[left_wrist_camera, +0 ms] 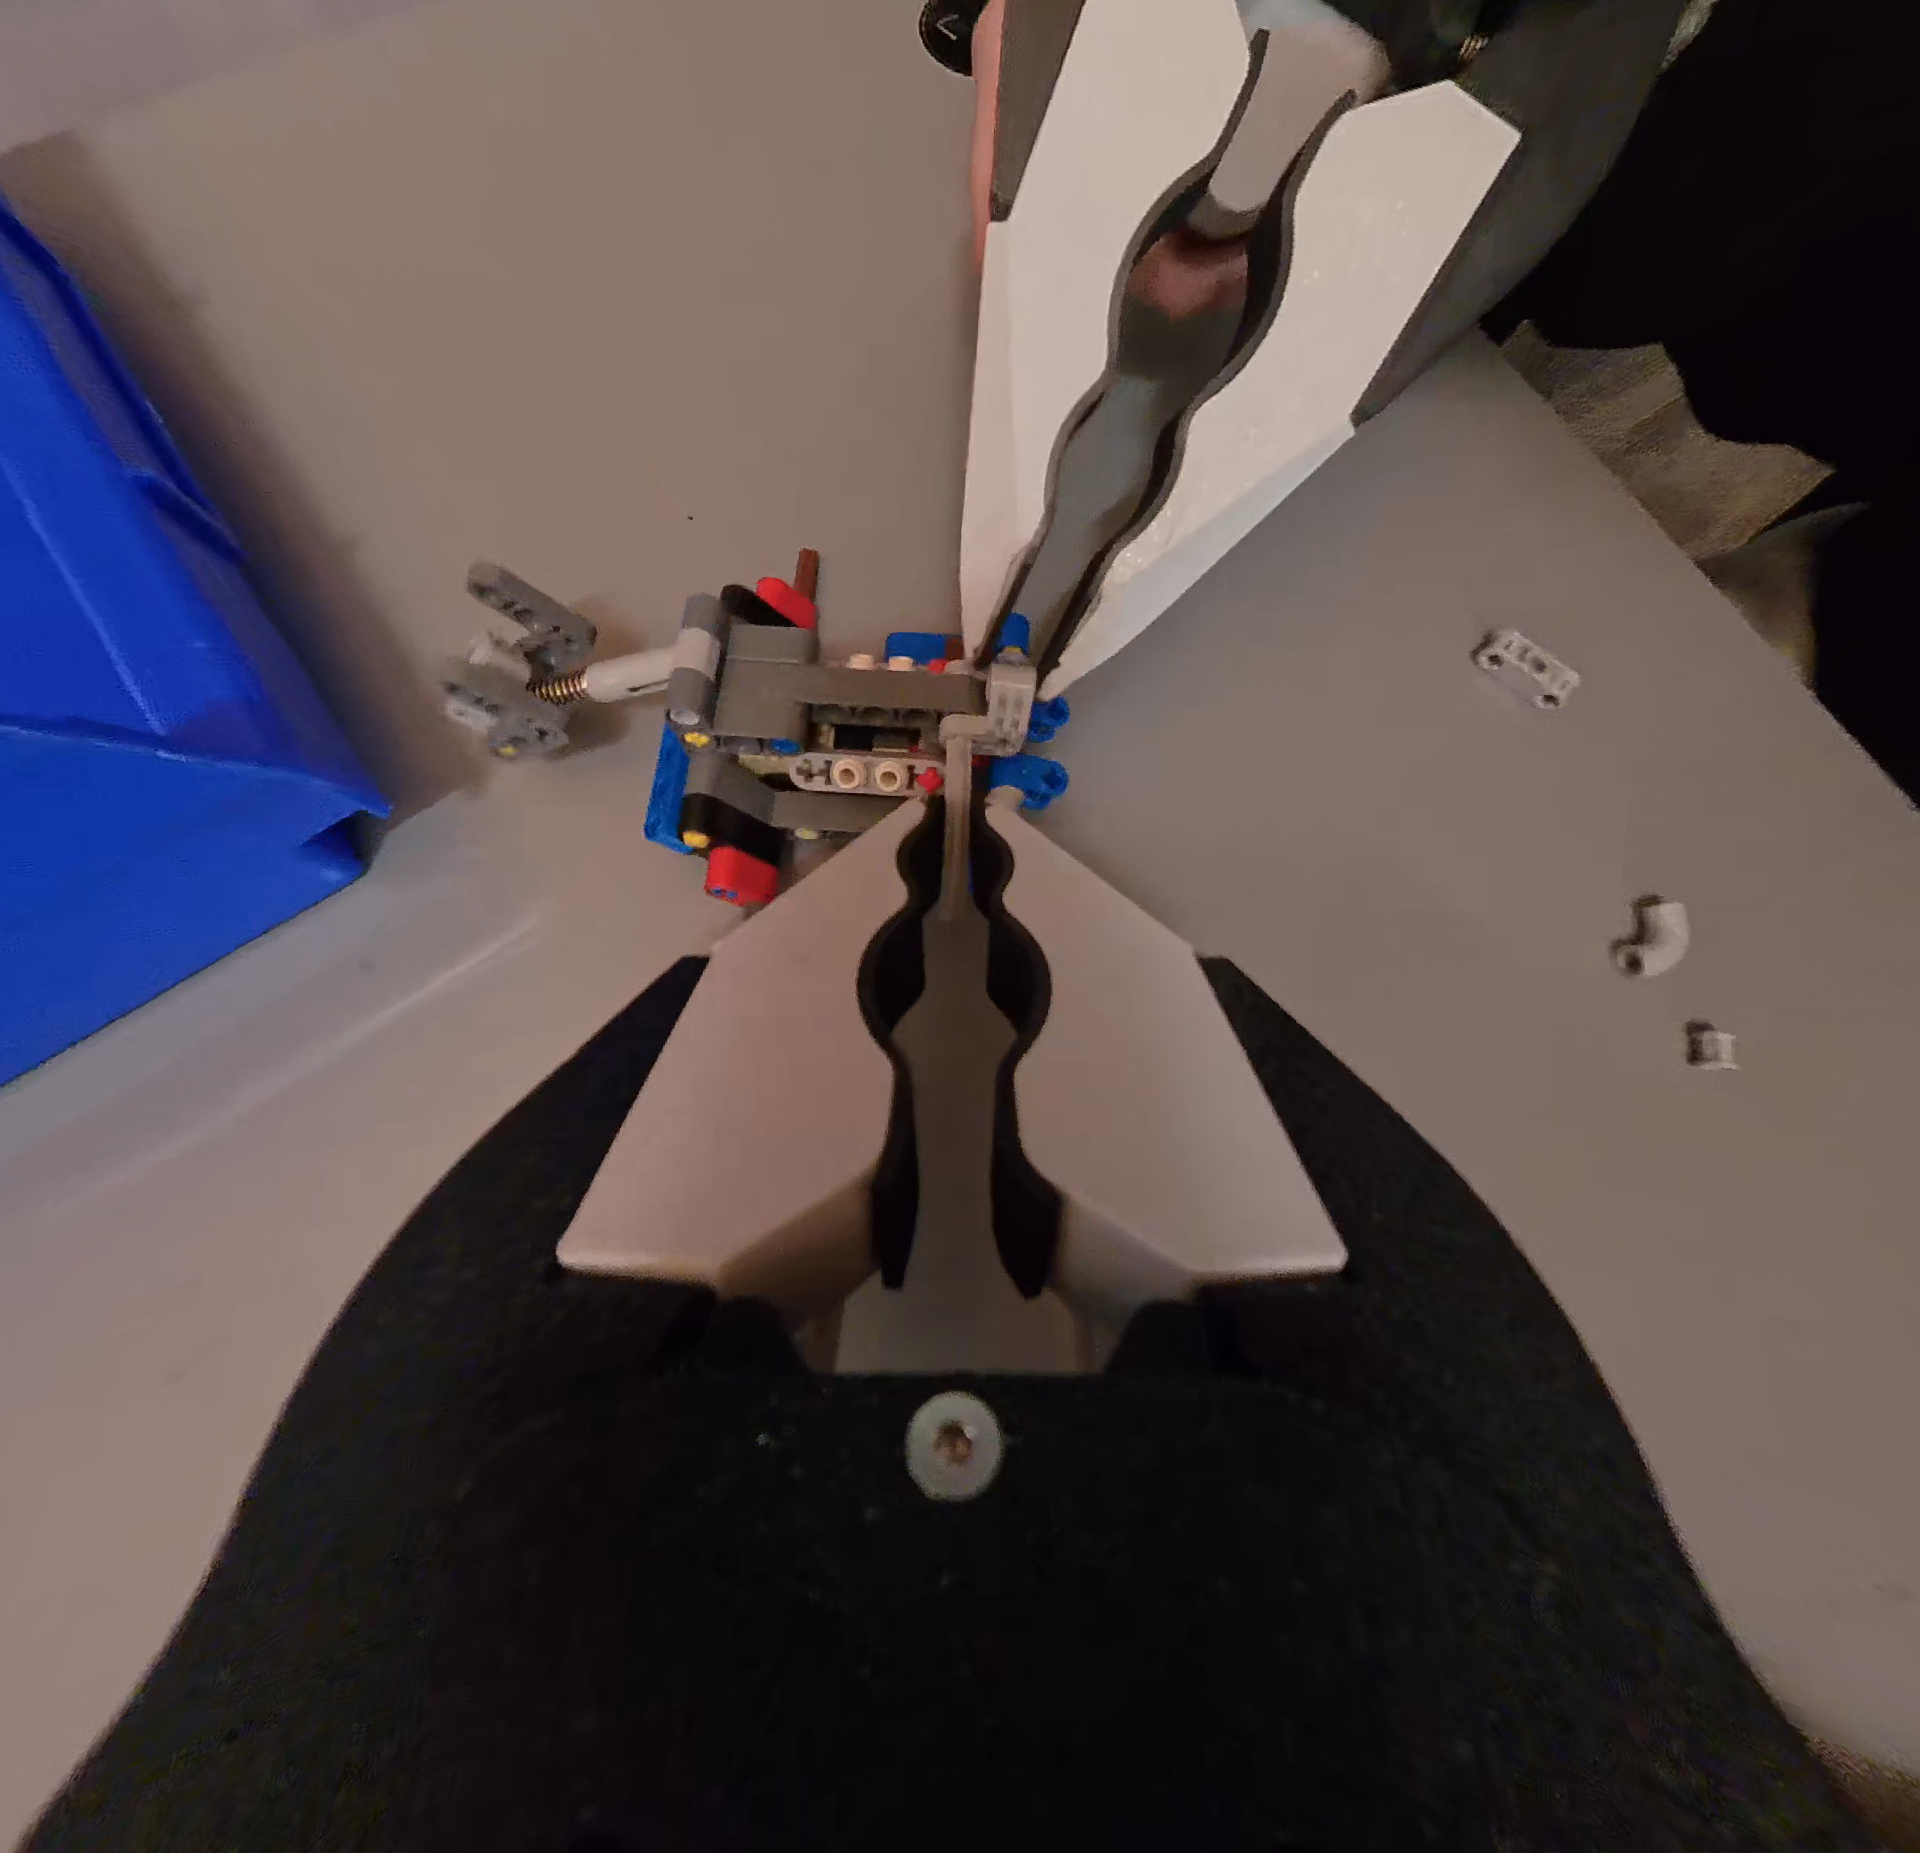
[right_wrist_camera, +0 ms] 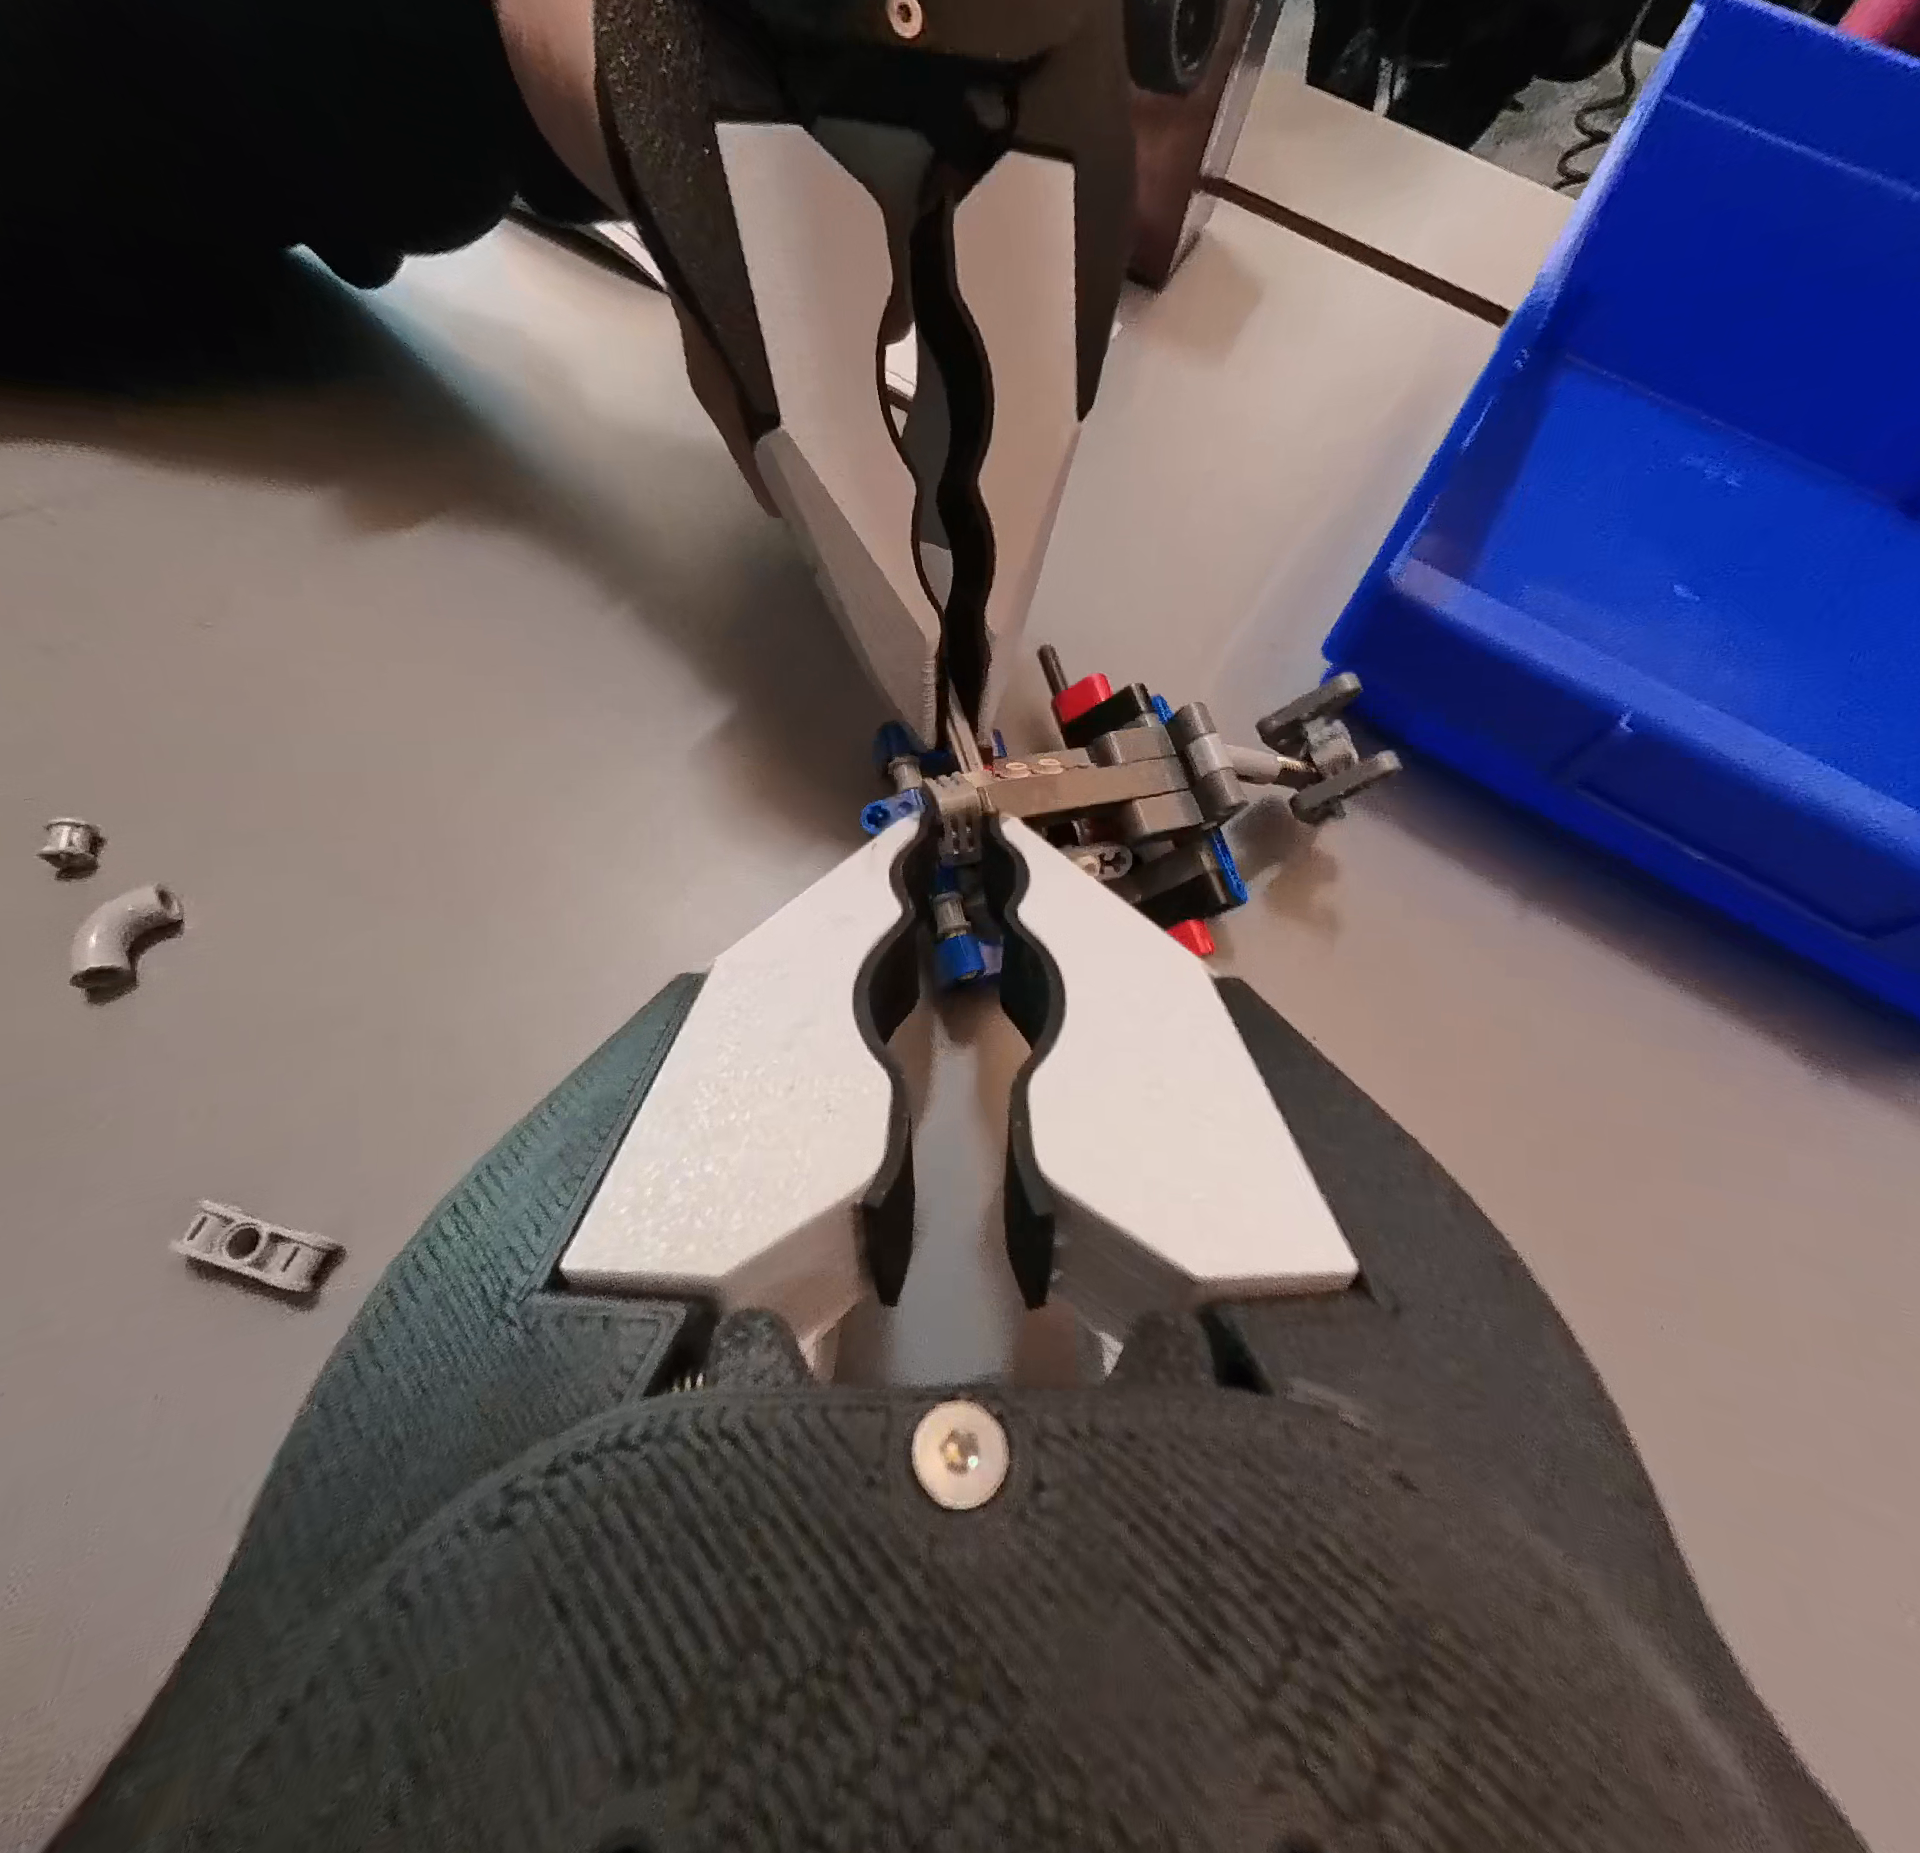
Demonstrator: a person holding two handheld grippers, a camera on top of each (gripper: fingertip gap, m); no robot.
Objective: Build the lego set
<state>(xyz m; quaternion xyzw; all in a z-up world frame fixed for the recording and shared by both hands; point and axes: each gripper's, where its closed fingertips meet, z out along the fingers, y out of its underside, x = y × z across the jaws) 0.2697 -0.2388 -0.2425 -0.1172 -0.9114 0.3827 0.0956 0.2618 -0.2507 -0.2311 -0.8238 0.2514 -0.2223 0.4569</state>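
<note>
We are observing the left gripper (left_wrist_camera: 953,811) pinching a thin grey axle (left_wrist_camera: 958,827) on the brick assembly (left_wrist_camera: 831,723); the right gripper (right_wrist_camera: 961,829) is clamping its grey connector (right_wrist_camera: 961,811). Farther off, a blue bin (right_wrist_camera: 1683,515) is sitting on the table (right_wrist_camera: 468,660).

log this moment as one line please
left tool: shut on thin grey axle | right tool: shut on light grey connector | brick model on table
</note>
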